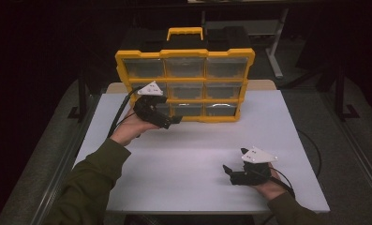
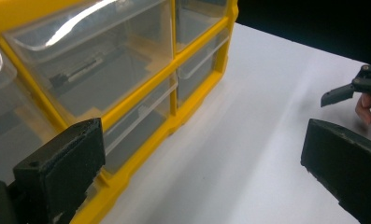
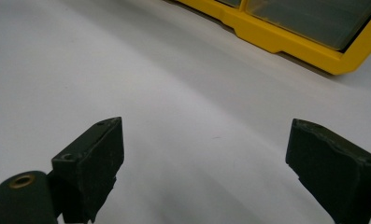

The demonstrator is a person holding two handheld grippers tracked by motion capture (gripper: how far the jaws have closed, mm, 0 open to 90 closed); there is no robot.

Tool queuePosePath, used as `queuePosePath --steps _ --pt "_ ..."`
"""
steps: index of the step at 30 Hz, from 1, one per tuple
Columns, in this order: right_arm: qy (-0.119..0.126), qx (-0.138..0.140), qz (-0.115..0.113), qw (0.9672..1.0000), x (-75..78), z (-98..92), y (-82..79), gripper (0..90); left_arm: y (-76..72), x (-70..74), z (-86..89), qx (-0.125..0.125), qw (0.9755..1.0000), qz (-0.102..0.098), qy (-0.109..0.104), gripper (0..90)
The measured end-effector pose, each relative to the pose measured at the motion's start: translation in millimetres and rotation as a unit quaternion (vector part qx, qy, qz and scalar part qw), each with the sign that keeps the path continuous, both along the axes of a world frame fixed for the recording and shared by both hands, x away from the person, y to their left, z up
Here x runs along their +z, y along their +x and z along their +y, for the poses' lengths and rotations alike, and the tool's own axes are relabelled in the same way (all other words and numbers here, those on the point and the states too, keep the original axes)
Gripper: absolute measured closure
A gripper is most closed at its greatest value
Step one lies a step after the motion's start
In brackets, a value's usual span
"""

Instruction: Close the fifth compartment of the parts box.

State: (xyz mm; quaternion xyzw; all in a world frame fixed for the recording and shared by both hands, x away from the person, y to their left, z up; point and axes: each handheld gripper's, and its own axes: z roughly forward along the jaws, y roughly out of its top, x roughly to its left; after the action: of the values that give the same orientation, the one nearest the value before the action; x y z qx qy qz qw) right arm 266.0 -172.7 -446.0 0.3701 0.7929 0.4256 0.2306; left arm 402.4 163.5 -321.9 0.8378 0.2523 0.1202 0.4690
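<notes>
Left claw (image 2: 192, 163) gaping, upright drawer cabinet (image 1: 185, 84) facing person

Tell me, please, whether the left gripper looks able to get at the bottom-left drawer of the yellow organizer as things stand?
Probably yes: the left gripper hangs open right in front of the bottom-left drawer of the yellow organizer, with nothing between them.

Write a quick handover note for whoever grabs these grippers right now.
Left hand-held gripper: open, holding nothing, at the bottom-left drawer of the yellow drawer cabinet.
Right hand-held gripper: open, holding nothing, low over the white table, apart from the cabinet.
Cabinet stands upright at the table's far edge.
Done: all visible drawers look pushed in.
Left: cannot tell from here.
</notes>
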Motion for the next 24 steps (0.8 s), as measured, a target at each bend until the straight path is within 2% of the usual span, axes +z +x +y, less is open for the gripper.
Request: queuePosePath --steps 4,11,24 --pt "-0.002 0.001 -0.001 1.0000 0.0 -0.4 0.1 10.6 -7.7 -5.2 6.1 0.001 1.0000 -0.005 0.003 0.0" --pt "-0.001 0.001 -0.001 1.0000 -0.2 0.1 0.0 10.6 -22.9 -17.9 16.0 0.006 1.0000 -0.002 -0.002 0.0" --pt "-0.007 0.005 -0.008 0.9999 -0.2 -0.8 0.8 10.6 -52.2 -41.6 34.8 0.009 0.9998 -0.018 0.003 0.0"
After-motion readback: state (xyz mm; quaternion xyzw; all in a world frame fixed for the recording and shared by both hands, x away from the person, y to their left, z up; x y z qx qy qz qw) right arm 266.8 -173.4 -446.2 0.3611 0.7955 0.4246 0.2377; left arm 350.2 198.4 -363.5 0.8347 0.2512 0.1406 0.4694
